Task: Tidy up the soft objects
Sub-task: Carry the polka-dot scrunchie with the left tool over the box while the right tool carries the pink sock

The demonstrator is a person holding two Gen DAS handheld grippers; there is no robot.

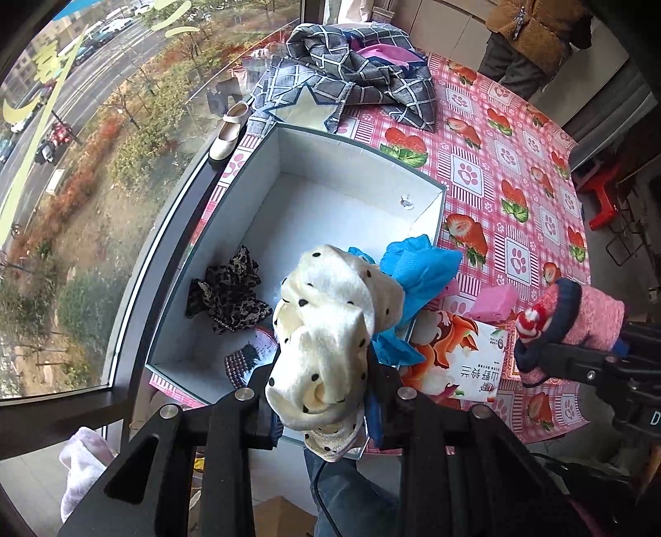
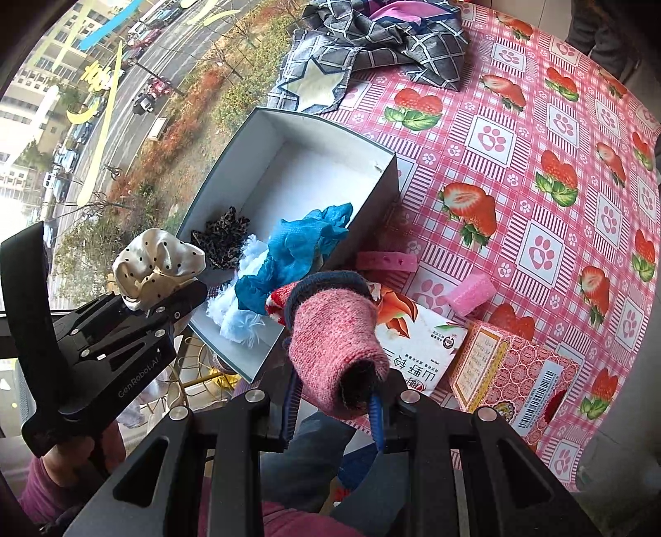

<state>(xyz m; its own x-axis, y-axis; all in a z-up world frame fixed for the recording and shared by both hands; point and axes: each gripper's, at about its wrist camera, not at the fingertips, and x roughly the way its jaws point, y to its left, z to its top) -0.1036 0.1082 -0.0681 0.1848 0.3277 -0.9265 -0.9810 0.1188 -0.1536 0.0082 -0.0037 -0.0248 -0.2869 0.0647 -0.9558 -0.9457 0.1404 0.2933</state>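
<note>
Covering table: strawberry-print pink cloth.

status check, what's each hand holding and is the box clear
Left tongs shut on dotted cream scrunchie. Right tongs shut on pink knit sock. White box open, blue cloth draped over its rim.

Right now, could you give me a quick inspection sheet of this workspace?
Surface: table under a pink strawberry tablecloth, beside a window.
Job's things: open white box holding a leopard-print scrunchie and blue cloth; a polka-dot cream scrunchie and a pink knitted sock are carried.
Clutter: grey checked fabric, squirrel packet, pink patterned carton, pink sponges, a shoe on the sill.
Grippers: left gripper shut on the cream scrunchie; right gripper shut on the sock.
Cables: dark cord under the left gripper.
Surroundings: street and trees outside; a person stands behind the table.
</note>
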